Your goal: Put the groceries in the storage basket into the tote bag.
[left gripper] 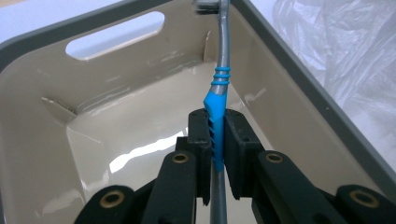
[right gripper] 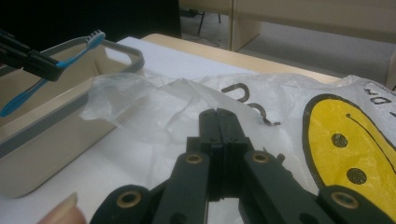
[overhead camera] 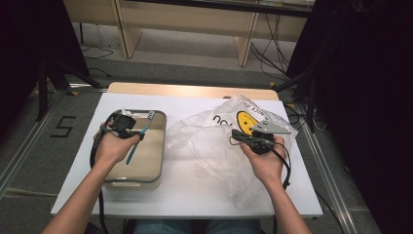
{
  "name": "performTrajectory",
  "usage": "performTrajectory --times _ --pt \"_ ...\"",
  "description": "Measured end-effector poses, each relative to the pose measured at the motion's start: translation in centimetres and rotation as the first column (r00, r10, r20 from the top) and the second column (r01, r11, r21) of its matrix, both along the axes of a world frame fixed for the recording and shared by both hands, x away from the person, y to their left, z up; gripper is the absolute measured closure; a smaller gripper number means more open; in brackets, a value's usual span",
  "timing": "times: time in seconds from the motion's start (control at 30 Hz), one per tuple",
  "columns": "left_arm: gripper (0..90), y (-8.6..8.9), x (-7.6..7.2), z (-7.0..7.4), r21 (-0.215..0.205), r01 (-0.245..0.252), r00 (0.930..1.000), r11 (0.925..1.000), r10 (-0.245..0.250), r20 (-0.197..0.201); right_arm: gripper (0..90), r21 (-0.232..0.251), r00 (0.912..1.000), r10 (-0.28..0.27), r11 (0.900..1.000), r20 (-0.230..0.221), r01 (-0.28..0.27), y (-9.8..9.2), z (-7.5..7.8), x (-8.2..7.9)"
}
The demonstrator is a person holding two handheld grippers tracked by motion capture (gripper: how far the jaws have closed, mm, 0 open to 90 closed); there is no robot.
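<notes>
Above the beige tub point(overhead camera: 146, 168), the left gripper point(left gripper: 215, 135) clenches a blue toothbrush point(left gripper: 216, 100), bristles at the tub's far rim. Right of the tub, the right gripper point(right gripper: 218, 122) rests clenched, empty, over the plastic bag point(right gripper: 289, 107).

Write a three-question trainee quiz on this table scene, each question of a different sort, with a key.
1. True or false: the left gripper is shut on the toothbrush.
2. The toothbrush is held over which thing? A) the beige bin B) the plastic bag C) the floor
3. Fill in: the right gripper points at a plastic bag printed with a yellow ____ face.

Key: 1 true, its jaws clamp the blue handle. 2 A, the brush head sits near the bin's far rim. 3 smiley; that gripper's jaws are shut with nothing between them.
</notes>
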State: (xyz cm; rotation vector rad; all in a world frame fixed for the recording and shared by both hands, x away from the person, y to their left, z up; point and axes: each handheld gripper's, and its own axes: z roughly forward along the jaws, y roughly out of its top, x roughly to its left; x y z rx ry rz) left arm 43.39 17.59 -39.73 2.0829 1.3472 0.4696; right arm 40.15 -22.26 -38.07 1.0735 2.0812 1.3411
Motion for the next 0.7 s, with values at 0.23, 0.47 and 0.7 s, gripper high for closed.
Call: performTrajectory --times 0.23,0.47,0.7 --pt "81.5 -0.4 -0.4 0.6 -0.009 0.014 0.9997 0.9999 -0.014 0.021 90.0 0.001 1.0000 -0.001 1.000 -0.001 0.001 0.0 0.0 0.0" --pt "81.5 -0.9 -0.9 1.5 -0.017 0.033 0.9985 0.9993 -0.032 0.043 90.0 0.001 1.0000 -0.001 1.000 0.001 0.001 0.0 0.0 0.0" --pt "81.5 -1.5 -1.5 2.4 -0.028 0.056 0.9965 0.9981 -0.054 0.064 90.0 0.002 1.0000 -0.002 1.000 0.000 0.002 0.0 0.0 0.0"
